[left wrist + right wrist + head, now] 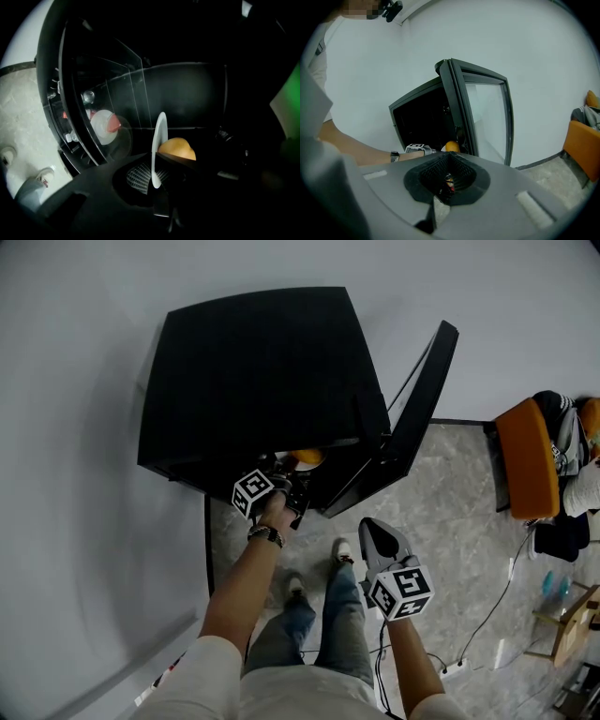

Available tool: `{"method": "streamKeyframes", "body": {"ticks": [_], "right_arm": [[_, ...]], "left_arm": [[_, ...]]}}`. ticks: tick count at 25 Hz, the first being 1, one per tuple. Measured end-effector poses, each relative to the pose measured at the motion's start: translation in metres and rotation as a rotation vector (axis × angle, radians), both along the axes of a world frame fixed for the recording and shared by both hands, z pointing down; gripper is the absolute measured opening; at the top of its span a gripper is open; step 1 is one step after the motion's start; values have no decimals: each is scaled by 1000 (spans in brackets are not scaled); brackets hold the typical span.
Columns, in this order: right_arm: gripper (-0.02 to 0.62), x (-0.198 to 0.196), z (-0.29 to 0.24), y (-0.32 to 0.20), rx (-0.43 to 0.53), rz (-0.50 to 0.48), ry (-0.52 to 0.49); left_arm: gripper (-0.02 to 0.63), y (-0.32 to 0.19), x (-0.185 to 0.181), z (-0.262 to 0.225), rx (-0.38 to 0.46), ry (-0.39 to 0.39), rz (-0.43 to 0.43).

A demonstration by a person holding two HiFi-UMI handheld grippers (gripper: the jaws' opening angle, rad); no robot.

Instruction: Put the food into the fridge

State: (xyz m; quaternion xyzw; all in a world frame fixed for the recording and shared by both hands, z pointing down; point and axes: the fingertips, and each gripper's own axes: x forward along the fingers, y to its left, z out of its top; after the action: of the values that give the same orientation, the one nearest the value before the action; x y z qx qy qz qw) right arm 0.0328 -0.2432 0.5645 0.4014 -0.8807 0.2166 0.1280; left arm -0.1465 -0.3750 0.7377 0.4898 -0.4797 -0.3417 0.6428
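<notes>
A black mini fridge (262, 371) stands against the wall with its glass door (422, 399) swung open to the right. My left gripper (292, 474) is at the fridge opening, shut on the rim of a white plate (161, 136) that carries a yellow-orange piece of food (177, 149). In the left gripper view the plate is edge-on between the jaws (157, 168), with the dark fridge interior behind. The food (307, 457) sits just inside the opening. My right gripper (370, 526) hangs back over the floor, shut and holding nothing, and points toward the fridge (422, 117).
A white bottle with a red cap (104, 126) shows behind clear panels inside the fridge. The person's feet (295, 585) stand in front of it. An orange chair (527, 456) with clothes is at the right. A power strip and cable (455, 669) lie on the floor.
</notes>
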Motion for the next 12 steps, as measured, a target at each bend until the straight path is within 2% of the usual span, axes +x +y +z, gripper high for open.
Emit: {"method": "streamKeyframes", "body": {"ticks": [12], "right_arm": [[8,9,16,0,-35,1,3]], "left_arm": [[11,-13,0,15,-15,19,-27]]}}
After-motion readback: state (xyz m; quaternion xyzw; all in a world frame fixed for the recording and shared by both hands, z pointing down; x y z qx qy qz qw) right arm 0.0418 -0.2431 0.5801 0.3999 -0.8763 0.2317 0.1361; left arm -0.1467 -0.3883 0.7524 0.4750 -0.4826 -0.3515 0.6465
